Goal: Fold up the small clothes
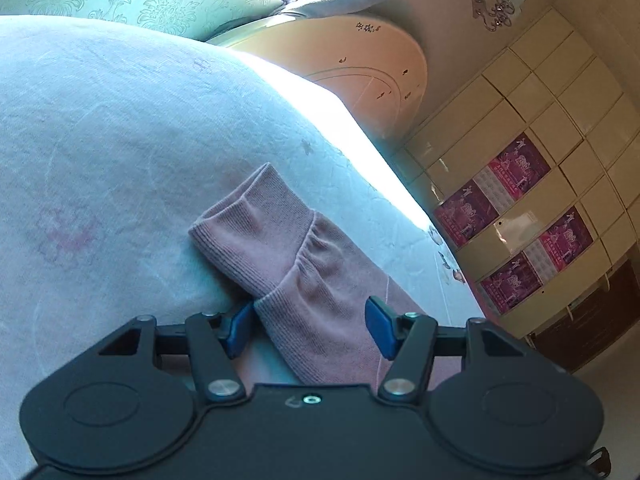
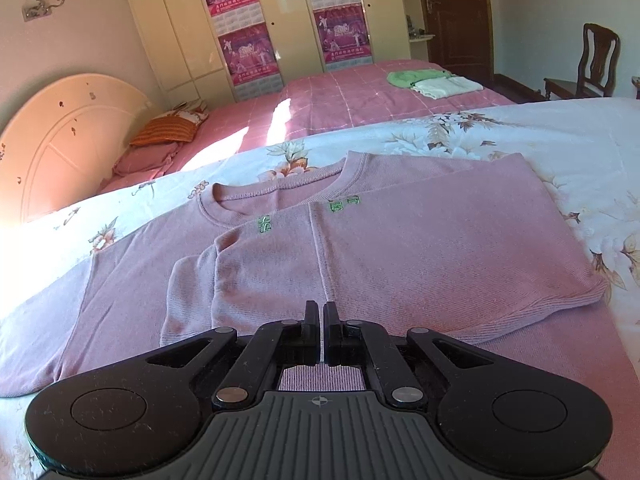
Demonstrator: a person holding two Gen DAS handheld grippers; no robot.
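Observation:
A pink knit sweater (image 2: 400, 248) lies flat on a white floral bedsheet (image 2: 520, 132), collar away from me, its right side folded over the front. My right gripper (image 2: 322, 312) hovers over the sweater's lower middle, jaws closed with nothing visibly held. In the left wrist view the sweater's sleeve (image 1: 276, 236) with ribbed cuff lies on the white sheet (image 1: 100, 140). My left gripper (image 1: 310, 320) is open, its blue fingertips (image 1: 240, 328) on either side of the sleeve near the cuff.
A second bed with a pink cover (image 2: 360, 96) holds folded green and white clothes (image 2: 432, 80) and pillows (image 2: 164, 136). A cream headboard (image 2: 68, 132), wardrobe with posters (image 2: 244, 24), door (image 2: 456, 12) and wooden chair (image 2: 592, 64) stand behind.

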